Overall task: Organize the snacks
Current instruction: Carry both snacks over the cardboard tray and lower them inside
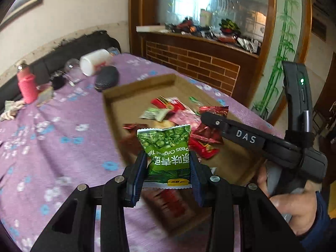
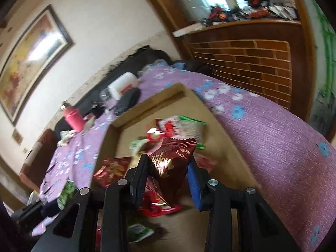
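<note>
On the green pea snack packet (image 1: 168, 151), seen upside down in the left wrist view, the English words "Peas Original" are printed in white, followed by a cut-off word beginning "Ta"; large white Chinese characters are printed below them. "DAS" is marked in white on the black right gripper (image 1: 244, 136). Gold Chinese characters are printed on the dark red snack packet (image 2: 172, 159), too blurred to be read.

Black linkage grippers, silver rivets (image 1: 118, 178), blue ribbed fingers (image 1: 137, 174), white "DAS" lettering (image 1: 245, 136), dark blue sleeve (image 1: 321, 220)
</note>
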Available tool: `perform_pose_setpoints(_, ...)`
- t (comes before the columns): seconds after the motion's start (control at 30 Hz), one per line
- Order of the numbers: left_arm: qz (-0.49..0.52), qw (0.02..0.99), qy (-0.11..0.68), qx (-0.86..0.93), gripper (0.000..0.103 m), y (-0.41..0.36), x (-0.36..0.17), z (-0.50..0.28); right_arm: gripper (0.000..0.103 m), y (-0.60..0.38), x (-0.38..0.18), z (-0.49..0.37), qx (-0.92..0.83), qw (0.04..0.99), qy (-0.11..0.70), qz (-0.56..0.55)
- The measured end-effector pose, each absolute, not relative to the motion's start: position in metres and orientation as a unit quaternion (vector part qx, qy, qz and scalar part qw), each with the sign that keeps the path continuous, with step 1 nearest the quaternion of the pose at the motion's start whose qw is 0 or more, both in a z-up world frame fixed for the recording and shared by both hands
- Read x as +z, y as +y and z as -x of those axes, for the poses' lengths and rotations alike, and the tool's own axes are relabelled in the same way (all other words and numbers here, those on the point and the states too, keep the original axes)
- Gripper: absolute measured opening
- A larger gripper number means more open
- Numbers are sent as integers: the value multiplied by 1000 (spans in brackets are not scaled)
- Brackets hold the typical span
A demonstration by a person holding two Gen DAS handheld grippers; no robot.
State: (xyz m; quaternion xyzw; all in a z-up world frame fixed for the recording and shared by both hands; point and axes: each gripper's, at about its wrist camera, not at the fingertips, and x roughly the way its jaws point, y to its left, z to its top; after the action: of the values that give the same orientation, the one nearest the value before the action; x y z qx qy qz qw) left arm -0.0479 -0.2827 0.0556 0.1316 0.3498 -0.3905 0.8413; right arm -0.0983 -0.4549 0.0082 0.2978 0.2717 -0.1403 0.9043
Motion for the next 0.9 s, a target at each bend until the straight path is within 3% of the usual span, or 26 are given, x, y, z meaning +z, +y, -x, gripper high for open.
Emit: perform_pose_setpoints(0.9,-131,837,356,-395,40,-315,37,39,45,-453,13,98,-162,907,270,-279)
